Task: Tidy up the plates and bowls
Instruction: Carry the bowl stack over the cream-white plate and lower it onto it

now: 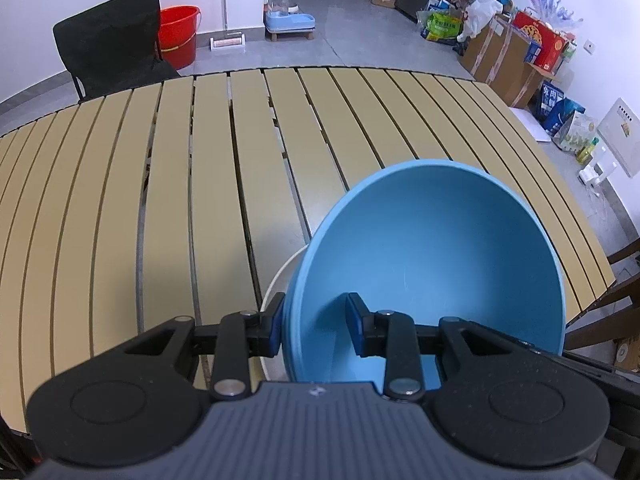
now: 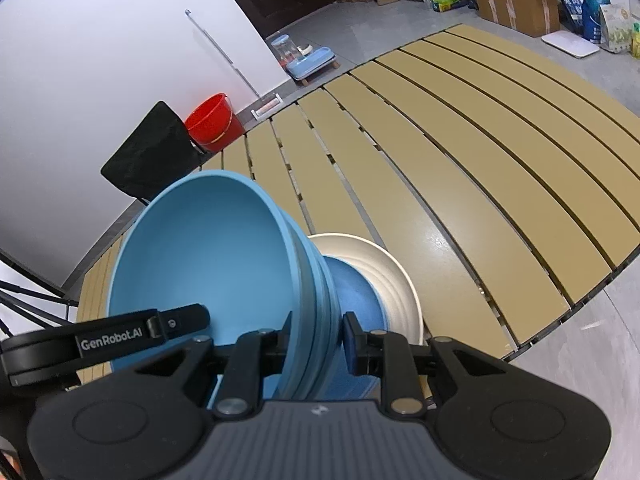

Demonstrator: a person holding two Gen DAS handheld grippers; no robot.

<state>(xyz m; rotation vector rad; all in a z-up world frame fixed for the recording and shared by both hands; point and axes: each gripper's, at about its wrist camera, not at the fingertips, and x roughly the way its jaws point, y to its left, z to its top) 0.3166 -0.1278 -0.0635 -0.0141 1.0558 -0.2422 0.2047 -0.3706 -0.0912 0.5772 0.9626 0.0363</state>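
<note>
Stack of light-blue plastic bowls (image 2: 208, 264), tilted over slatted tan tabletop (image 1: 160, 200): rim clamped by left hand-held gripper (image 1: 316, 324) and right hand-held gripper (image 2: 316, 342); cream ribbed plate (image 2: 394, 280) beneath.

bright, even indoor light, strong fisheye bend

both views are sharp and evenly lit. a soft glare patch sits on the tan slatted desk (image 2: 436, 240). its slats curve toward the edges, and the frame corners go dark.
</note>
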